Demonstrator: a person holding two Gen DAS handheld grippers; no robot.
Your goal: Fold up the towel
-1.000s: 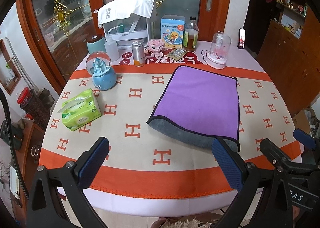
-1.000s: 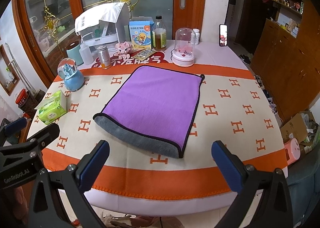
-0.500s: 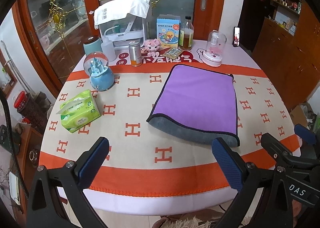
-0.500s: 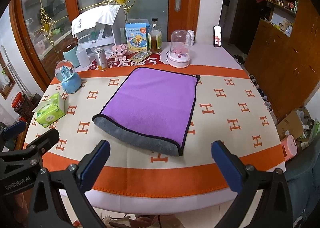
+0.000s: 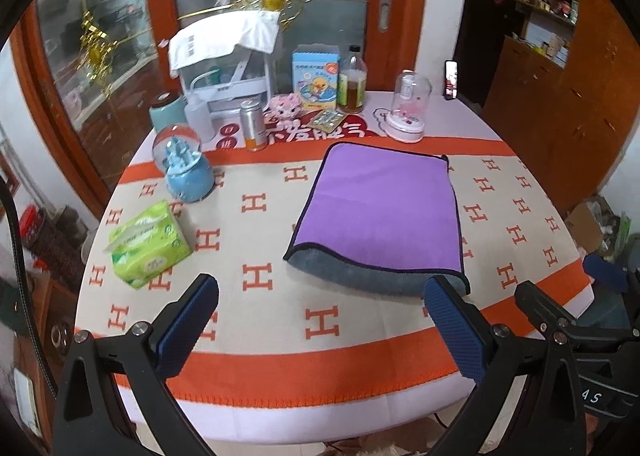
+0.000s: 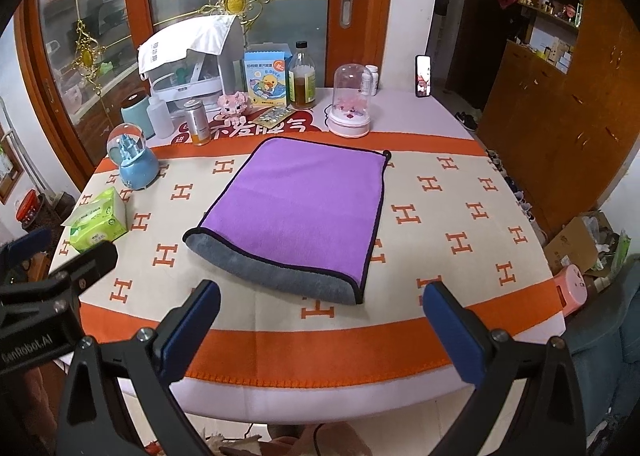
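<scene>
Towel [image 6: 296, 211], purple face up, folded once, its grey fold toward the near table [image 6: 460, 320] edge and long axis running away toward the snow globe [image 6: 134, 159] side's far clutter. Left gripper [image 5: 320, 332] and right gripper [image 6: 320, 330] hover short of the towel, wide open, empty. Likely next: grasp corners for a second fold.

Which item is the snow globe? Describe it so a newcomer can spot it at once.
Start at the round table's orange-and-cream tablecloth, then go to its far left corner, left of the purple towel. The snow globe stands there, just beyond the green tissue pack. It alone has a clear ball with a small blue castle inside, set on a rounded light-blue base.
</scene>
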